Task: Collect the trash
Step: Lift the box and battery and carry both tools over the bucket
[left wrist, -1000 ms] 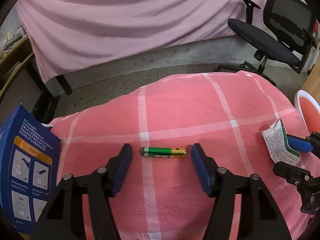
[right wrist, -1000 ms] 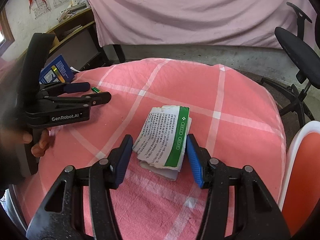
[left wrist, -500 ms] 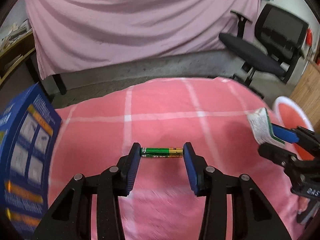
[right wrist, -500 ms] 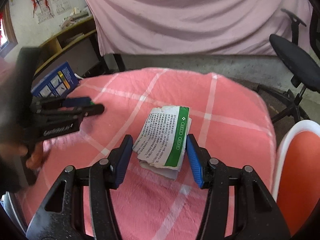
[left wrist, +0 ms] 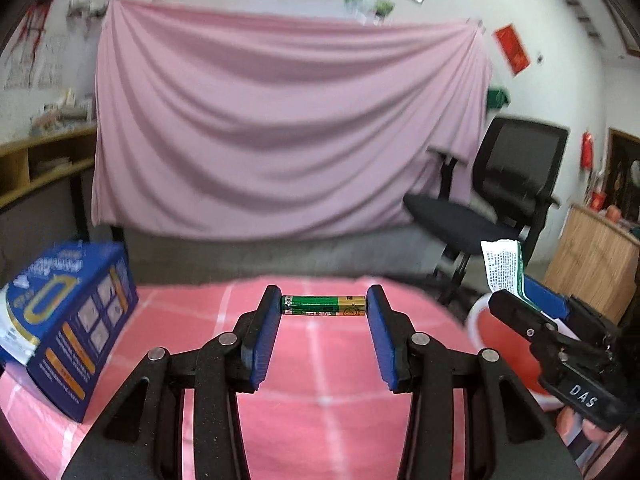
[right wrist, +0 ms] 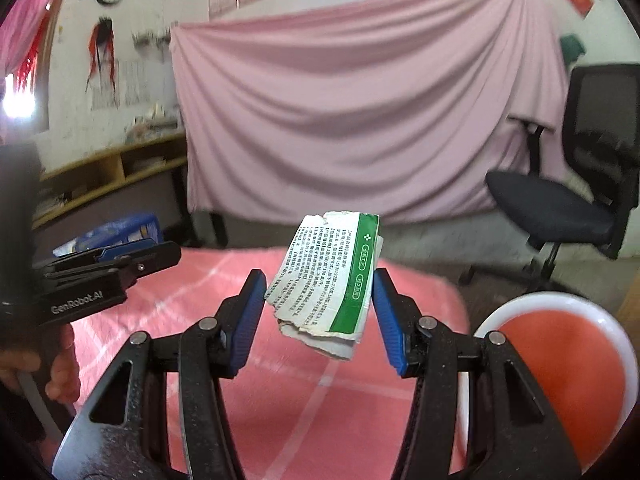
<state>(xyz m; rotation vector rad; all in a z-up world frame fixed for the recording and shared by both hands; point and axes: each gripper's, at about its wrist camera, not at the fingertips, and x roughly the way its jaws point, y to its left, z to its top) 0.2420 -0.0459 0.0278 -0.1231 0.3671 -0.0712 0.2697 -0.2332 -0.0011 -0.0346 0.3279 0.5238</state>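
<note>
The left gripper (left wrist: 323,306) is clamping a battery (left wrist: 323,305) end to end, clear above the pink cloth (left wrist: 304,400). The right gripper (right wrist: 318,285) is pinching a torn paper packet (right wrist: 326,280) near the table's edge, seemingly over the red bin (right wrist: 560,368) rim; blur hides the gap.

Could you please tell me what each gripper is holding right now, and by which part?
The left gripper clamps the battery end to end. The right gripper grips the torn paper packet by its two side edges.
</note>
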